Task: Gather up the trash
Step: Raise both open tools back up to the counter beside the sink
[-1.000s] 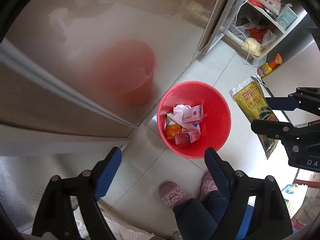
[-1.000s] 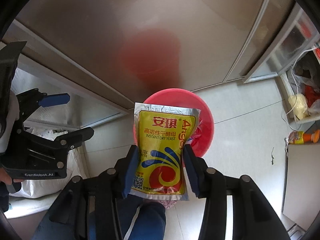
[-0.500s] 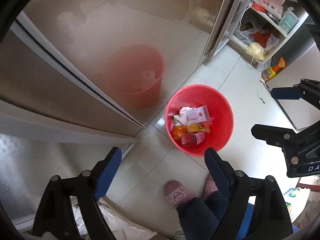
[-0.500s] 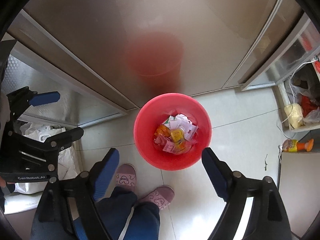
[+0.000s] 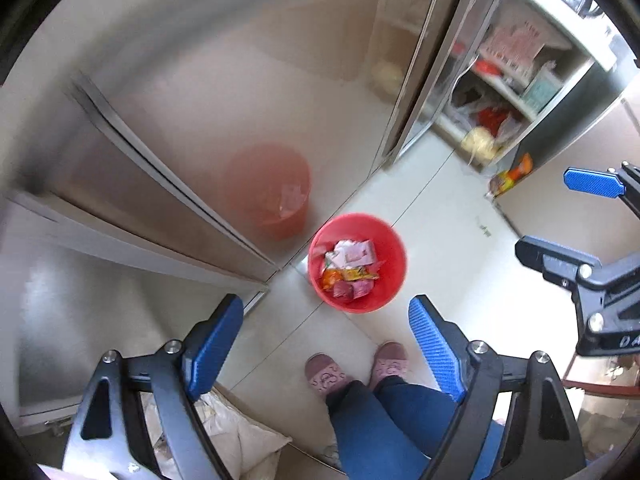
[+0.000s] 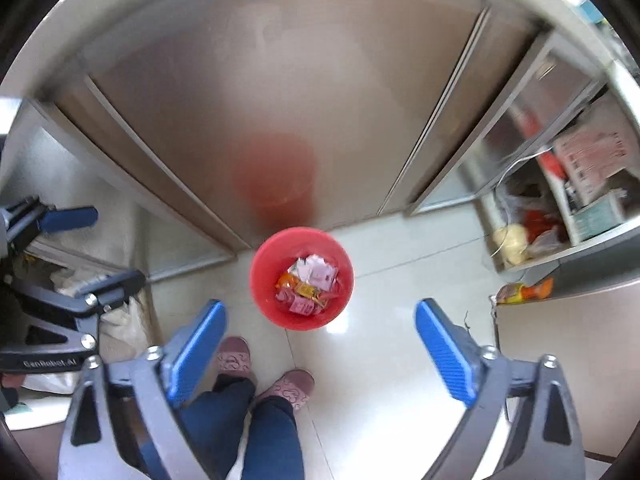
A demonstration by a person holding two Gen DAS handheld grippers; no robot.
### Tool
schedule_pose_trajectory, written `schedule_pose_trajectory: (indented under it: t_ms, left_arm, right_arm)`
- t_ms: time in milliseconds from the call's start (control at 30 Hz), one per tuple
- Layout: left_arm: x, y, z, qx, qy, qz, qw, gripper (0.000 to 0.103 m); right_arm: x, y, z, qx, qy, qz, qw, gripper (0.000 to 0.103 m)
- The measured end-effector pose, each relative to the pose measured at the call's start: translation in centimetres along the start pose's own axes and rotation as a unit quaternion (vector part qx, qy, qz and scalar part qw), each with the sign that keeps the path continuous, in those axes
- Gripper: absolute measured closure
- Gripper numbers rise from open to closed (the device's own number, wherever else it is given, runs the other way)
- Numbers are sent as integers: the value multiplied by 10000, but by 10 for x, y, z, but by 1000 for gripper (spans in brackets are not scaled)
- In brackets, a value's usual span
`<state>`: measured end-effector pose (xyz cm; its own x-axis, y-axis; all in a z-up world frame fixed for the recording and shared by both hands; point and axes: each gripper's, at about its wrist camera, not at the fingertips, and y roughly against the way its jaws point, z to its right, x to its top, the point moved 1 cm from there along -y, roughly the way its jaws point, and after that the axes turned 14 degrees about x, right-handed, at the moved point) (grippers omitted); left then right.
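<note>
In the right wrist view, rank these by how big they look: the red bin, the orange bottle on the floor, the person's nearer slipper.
1. red bin, clearly the largest.
2. and 3. unsure: the slipper and the orange bottle look about alike, and the slipper lies closer to the camera.

The left gripper (image 5: pixel 324 334) points down at the tiled floor, jaws wide apart and empty. A red bin (image 5: pixel 394 276) of wrappers (image 5: pixel 350 266) sits just past them at twelve o'clock. The right gripper (image 5: pixel 560 216), also empty, enters at three o'clock.
</note>
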<state>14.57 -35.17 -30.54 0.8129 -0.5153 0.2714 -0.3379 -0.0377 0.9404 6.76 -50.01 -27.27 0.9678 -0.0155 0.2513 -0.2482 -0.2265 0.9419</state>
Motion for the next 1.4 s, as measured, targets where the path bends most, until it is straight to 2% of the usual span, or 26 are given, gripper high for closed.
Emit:
schedule_pose_trajectory:
  t_ms: [233, 367, 400, 600, 700, 867, 1100, 1300, 1400]
  left_arm:
    - [23, 96, -20, -39, 166, 396, 9991, 19]
    - [26, 141, -36, 189, 327, 614, 9974, 19]
    - [25, 149, -40, 246, 384, 666, 9967, 19]
    - [16, 180, -67, 539, 867, 764, 9918, 16]
    - [15, 195, -83, 769, 1081, 736, 9884, 16]
    - [7, 213, -129, 945, 1551, 779, 9803, 16]
    - [-22, 232, -203, 1246, 2256, 783, 9630, 15]
    - [-48, 230, -276, 1430, 2754, 660, 9483, 15]
    - [-63, 227, -316, 1517, 3062, 571, 9381, 15]
  right_arm:
    - [22, 97, -22, -36, 22, 469, 9989, 4]
    - [33, 131, -36, -57, 199, 674, 9975, 3]
    - [34, 138, -41, -66, 268, 749, 9968, 0]
    - [49, 164, -64, 127, 648, 1056, 9922, 0]
    - [59, 169, -80, 238, 863, 1098, 9899, 0]
    - [81, 182, -117, 429, 1299, 1225, 9830, 0]
    - [118, 174, -177, 798, 1884, 1079, 9729, 0]
    - [153, 153, -243, 1030, 2401, 999, 9601, 0]
    - [170, 139, -280, 1210, 2637, 900, 9527, 0]
